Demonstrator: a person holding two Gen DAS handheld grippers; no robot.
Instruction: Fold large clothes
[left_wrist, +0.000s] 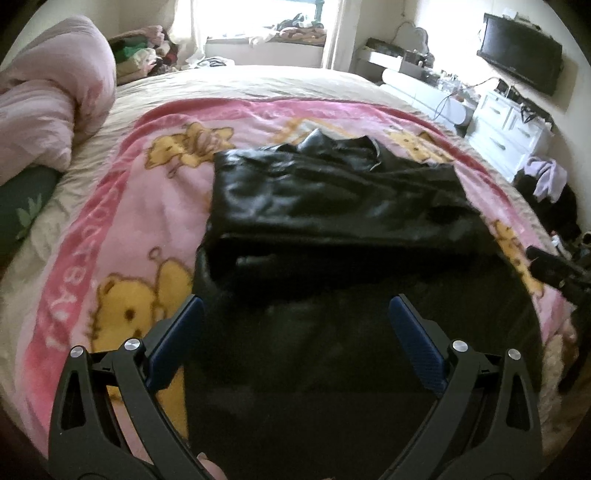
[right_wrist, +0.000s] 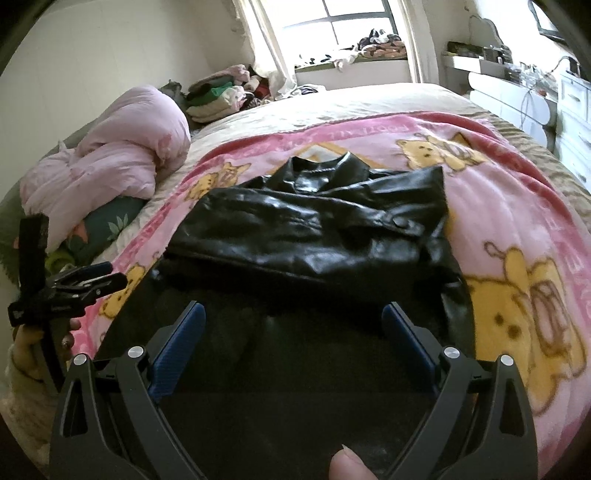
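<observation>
Glossy black leather jacket lay part-folded on pink bear-print fleece blanket — both grippers, left gripper and right gripper, gaped wide, empty; next likely needed hem grasp.

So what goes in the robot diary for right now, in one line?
stage: mid-fold | black leather jacket: sleeves folded in, on pink bear blanket | left gripper: open, empty | right gripper: open, empty, over hem
</observation>
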